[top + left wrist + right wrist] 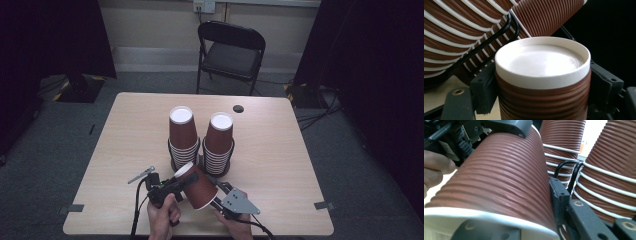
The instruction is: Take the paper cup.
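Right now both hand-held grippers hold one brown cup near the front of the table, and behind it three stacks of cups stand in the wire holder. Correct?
Not quite: the high view shows two stacks in the wire holder, not three. The rest holds.

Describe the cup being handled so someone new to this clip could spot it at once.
On the wooden table, two stacks of upside-down brown ribbed cups stand in black wire holders. Just in front of them, near the person's edge, one single cup is held between the left tool and the right tool. It alone lies tilted, off the table.
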`<state>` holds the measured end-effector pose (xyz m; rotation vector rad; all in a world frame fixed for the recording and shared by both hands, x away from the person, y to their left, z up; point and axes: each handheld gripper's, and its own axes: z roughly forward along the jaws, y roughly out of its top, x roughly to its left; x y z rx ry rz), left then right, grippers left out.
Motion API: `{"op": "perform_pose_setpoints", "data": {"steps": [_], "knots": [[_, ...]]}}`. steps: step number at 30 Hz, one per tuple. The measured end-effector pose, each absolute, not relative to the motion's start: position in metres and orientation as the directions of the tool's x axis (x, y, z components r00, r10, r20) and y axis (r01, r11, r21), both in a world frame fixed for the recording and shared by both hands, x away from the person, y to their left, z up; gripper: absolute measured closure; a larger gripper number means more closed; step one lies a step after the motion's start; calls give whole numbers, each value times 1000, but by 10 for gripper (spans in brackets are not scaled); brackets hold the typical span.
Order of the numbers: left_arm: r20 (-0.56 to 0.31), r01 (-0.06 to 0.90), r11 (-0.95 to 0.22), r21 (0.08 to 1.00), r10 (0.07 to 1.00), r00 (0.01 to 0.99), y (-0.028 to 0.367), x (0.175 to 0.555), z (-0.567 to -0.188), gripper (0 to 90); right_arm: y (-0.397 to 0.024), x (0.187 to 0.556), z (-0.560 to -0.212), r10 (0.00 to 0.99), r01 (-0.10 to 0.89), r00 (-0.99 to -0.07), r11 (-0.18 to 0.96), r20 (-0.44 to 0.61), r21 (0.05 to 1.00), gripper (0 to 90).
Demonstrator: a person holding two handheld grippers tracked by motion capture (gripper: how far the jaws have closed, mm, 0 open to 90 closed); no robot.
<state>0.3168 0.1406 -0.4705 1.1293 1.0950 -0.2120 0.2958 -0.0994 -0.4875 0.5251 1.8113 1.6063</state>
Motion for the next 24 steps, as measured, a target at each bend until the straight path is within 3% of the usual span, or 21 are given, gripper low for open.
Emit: {"op": "perform_pose_setpoints", "data": {"steps": [7,24], "knots": [[-759,604,459,652,386,525,142,316,-469,194,-105,294,-487,681,-105,-713,129,-165,986,832],[-728,568,455,686,439,527,148,321,-466,164,-106,292,-486,667,-70,-731,137,-144,988,853]]}}
